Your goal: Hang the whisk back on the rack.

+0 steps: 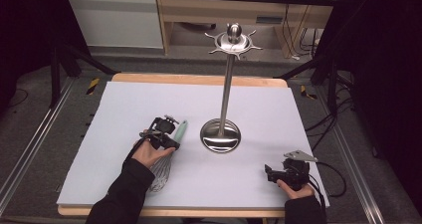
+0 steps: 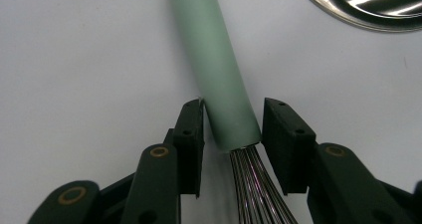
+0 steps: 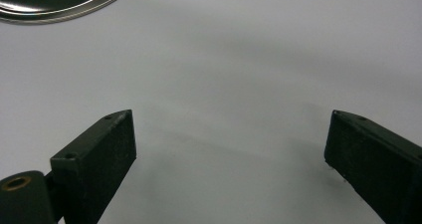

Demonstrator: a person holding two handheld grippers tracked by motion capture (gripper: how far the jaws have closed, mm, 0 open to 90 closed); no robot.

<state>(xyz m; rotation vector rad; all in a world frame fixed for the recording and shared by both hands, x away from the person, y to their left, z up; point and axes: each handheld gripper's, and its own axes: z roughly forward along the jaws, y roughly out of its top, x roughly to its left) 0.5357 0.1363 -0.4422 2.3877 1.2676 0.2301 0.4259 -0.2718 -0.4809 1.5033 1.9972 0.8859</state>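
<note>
High view: the whisk (image 1: pixel 166 157) lies flat on the white table cover (image 1: pixel 124 109), its long axis running from the wire head near the person's left sleeve up and right to the mint-green handle, which points toward the round base of the steel utensil stand (image 1: pixel 220 135). The left gripper (image 1: pixel 166 129) sits over the handle, far nearer than the right gripper (image 1: pixel 272 175), which rests well apart by the right front edge. Dark floor, cables and a frame surround the table.

Left gripper view: the jaws straddle the handle's lower end (image 2: pixel 231 114) just above the wires; one jaw touches it, the other stands slightly off, so the grip looks not yet closed.

Right gripper view: jaws spread wide over bare cover, holding nothing.
</note>
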